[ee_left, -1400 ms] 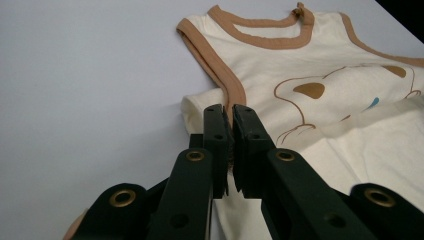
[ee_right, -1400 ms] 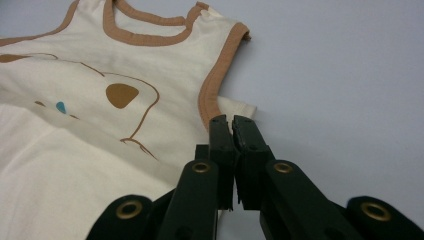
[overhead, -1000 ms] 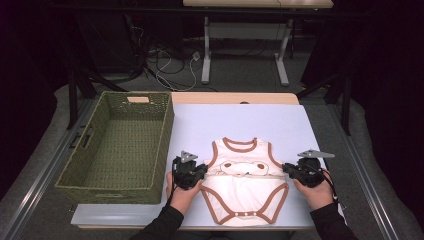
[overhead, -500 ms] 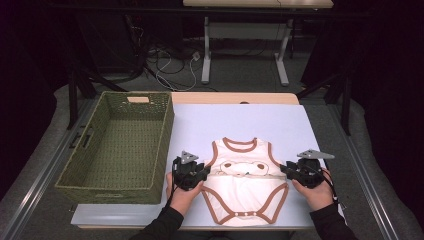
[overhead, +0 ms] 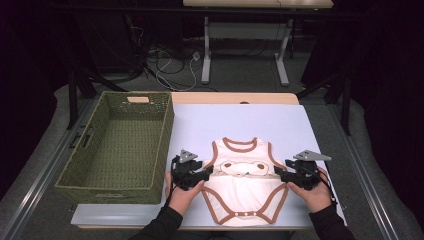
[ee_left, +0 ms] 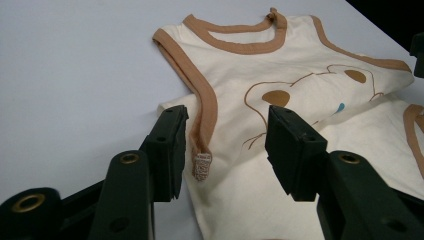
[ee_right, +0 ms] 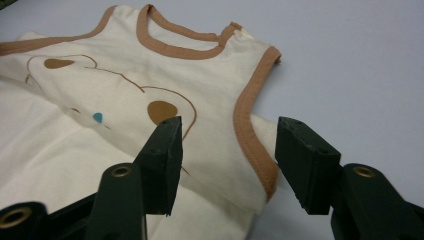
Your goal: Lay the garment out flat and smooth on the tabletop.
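Left gripper and right gripper have just been opening; jaws spread, pinching nothing; bodysuit edges between them, released after folding on table.

The baby bodysuit is soft, matt cream cloth with brown ribbed trim. The basket is rough woven green wicker. The desk has a smooth, matt pale-blue top. Both grippers' jaws look like matt black plastic with brass-coloured rivets.
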Tool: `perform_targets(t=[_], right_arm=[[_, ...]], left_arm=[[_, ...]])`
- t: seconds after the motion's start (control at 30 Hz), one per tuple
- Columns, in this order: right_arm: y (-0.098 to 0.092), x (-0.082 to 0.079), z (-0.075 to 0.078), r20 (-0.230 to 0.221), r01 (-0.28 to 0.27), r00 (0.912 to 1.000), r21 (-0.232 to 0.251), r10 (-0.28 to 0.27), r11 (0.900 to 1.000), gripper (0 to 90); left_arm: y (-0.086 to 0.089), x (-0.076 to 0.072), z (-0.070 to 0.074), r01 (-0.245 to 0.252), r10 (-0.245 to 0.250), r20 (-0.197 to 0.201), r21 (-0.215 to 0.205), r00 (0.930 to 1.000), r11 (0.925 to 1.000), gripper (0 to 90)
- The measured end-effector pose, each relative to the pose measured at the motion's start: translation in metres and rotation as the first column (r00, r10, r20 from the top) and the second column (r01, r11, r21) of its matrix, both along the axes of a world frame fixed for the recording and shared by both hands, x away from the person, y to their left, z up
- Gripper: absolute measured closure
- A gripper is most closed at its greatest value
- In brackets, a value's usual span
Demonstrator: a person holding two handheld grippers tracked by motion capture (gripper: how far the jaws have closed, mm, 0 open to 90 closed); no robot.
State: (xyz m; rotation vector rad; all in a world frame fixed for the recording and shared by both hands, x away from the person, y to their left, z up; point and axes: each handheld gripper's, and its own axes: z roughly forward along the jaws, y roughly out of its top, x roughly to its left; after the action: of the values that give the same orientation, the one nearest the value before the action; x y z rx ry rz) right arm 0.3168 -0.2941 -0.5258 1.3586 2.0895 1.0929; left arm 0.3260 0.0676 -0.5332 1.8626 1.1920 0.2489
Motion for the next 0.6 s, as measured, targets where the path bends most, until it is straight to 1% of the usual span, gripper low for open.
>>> perform_targets(t=[0.03,0.07,0.13,0.17,0.2,0.27,0.3,0.33,0.37,0.4,0.47,0.5,0.53,0.57,0.6], right_arm=[[0.002,0.000,0.000,-0.010,-0.003,0.9999,0.007,0.004,1.000,42.3],[0.002,0.000,0.000,-0.010,-0.017,0.9998,-0.003,0.017,1.000,41.3],[0.005,-0.001,0.001,-0.016,-0.031,0.9994,-0.001,0.031,1.000,41.2],[0.007,-0.002,0.001,-0.022,-0.038,0.9990,0.009,0.038,0.999,41.2],[0.007,-0.002,0.002,-0.021,-0.046,0.9987,0.002,0.046,0.999,41.1],[0.010,-0.002,0.002,0.019,-0.075,0.9970,0.012,0.075,0.997,40.3],[0.010,-0.003,0.003,0.022,-0.078,0.9967,0.016,0.078,0.997,40.3],[0.011,-0.003,0.004,0.016,-0.082,0.9965,0.017,0.082,0.996,40.3],[0.012,-0.003,0.004,0.016,-0.088,0.9960,0.012,0.088,0.996,39.9],[0.013,-0.002,0.004,0.026,-0.098,0.9949,0.012,0.098,0.995,38.9],[0.014,-0.003,0.005,0.028,-0.103,0.9943,-0.002,0.103,0.995,38.4],[0.016,-0.003,0.005,0.027,-0.107,0.9939,-0.005,0.107,0.994,38.0],[0.016,-0.003,0.005,0.031,-0.110,0.9934,-0.014,0.110,0.994,37.4],[0.018,-0.002,0.005,0.037,-0.115,0.9926,-0.021,0.116,0.993,36.7],[0.018,-0.002,0.006,0.038,-0.118,0.9921,-0.030,0.119,0.993,36.0]], left_arm=[[-0.001,0.000,0.000,-0.001,0.001,-0.007,-0.001,1.0000,1.0000,47.1],[-0.001,-0.001,0.001,-0.001,0.001,-0.011,-0.001,0.9999,1.0000,46.0],[-0.003,-0.001,0.002,-0.002,0.002,-0.020,0.003,0.9998,1.0000,43.7],[-0.003,-0.001,0.002,0.001,-0.001,-0.024,0.004,0.9997,1.0000,42.5],[-0.004,-0.001,0.002,0.003,-0.003,-0.029,0.003,0.9996,1.0000,42.0],[-0.004,0.000,0.003,0.008,-0.008,-0.035,-0.001,0.9993,1.0000,41.8],[-0.005,0.000,0.003,0.013,-0.013,-0.034,-0.011,0.9993,0.9999,41.8],[-0.005,-0.001,0.003,0.018,-0.018,-0.011,-0.004,0.9998,0.9998,41.8],[-0.005,-0.001,0.003,0.022,-0.022,0.001,0.007,0.9998,0.9997,41.6],[-0.006,-0.001,0.004,0.018,-0.018,-0.002,0.013,0.9998,0.9998,41.5],[-0.007,0.000,0.003,0.014,-0.014,-0.011,-0.008,0.9999,0.9999,41.6],[-0.007,0.001,0.003,0.021,-0.021,-0.011,-0.015,0.9997,0.9997,41.4],[-0.007,0.002,0.004,0.027,-0.028,-0.014,-0.010,0.9995,0.9996,39.7],[-0.007,0.003,0.004,0.026,-0.027,-0.009,-0.011,0.9996,0.9996,38.7],[-0.008,0.004,0.004,0.039,-0.039,-0.002,-0.010,0.9992,0.9992,38.1]])
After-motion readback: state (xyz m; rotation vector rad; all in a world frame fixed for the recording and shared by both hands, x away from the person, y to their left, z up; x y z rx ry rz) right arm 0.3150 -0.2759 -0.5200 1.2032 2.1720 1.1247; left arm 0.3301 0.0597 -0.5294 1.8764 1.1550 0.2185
